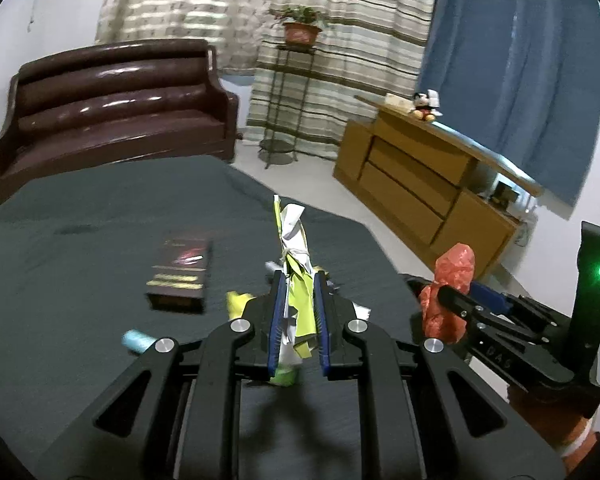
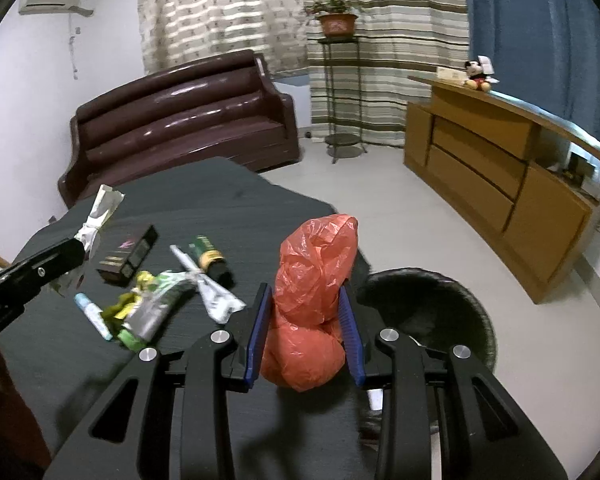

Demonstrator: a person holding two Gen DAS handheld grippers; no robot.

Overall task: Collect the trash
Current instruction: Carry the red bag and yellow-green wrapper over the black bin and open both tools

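My left gripper (image 1: 298,276) is shut on a crumpled white and yellow-green wrapper (image 1: 296,248), held above the dark table (image 1: 80,272); it also shows in the right wrist view (image 2: 100,212). My right gripper (image 2: 306,292) is shut on a crumpled red plastic bag (image 2: 314,280), which shows in the left wrist view (image 1: 450,288) too. Loose trash lies on the table: a green and silver wrapper (image 2: 152,304), a white twisted wrapper (image 2: 208,284), a light blue tube (image 2: 94,316) and a dark green bottle (image 2: 212,260). A black bin (image 2: 432,312) stands by the table's right edge.
A dark box (image 1: 180,276) lies on the table. A brown sofa (image 2: 180,120) stands behind it. A wooden cabinet (image 2: 500,168) with a plush toy (image 2: 478,74) is at the right. A plant stand (image 2: 338,80) stands by the curtains.
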